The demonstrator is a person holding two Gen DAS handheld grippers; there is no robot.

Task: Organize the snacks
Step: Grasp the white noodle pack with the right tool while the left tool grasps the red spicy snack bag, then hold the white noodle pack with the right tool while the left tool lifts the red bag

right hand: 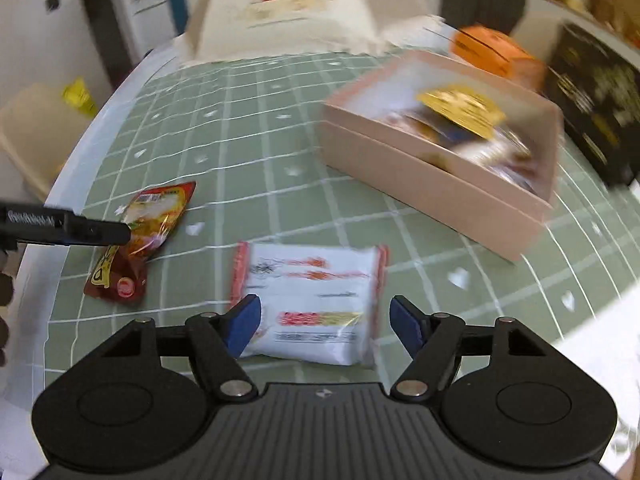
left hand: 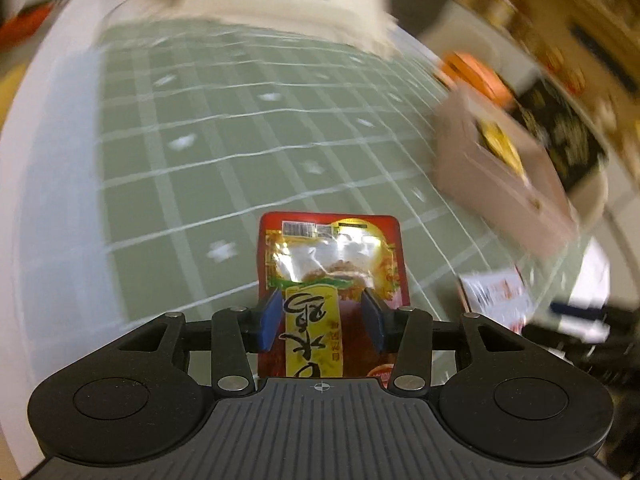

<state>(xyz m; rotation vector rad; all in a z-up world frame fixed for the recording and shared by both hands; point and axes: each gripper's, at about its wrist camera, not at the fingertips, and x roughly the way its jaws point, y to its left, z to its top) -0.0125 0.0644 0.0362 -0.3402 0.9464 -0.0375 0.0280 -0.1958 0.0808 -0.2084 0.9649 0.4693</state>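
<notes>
While the left hand-held gripper (left hand: 322, 320) grips the red snack packet (left hand: 332, 264) short of the pink box (right hand: 440, 160), right hand-held gripper (right hand: 325, 326) gapes empty over white packet (right hand: 308, 300); next, likely boxing both

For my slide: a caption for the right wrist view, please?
Open right gripper over white packet; pink box beyond.

Both grippers (left hand: 320, 316) (right hand: 325, 326) showing black bodies, blue finger pads (right hand: 244, 326), silver pivot screws, ribbed grey housing w/ crosshair mark.
</notes>
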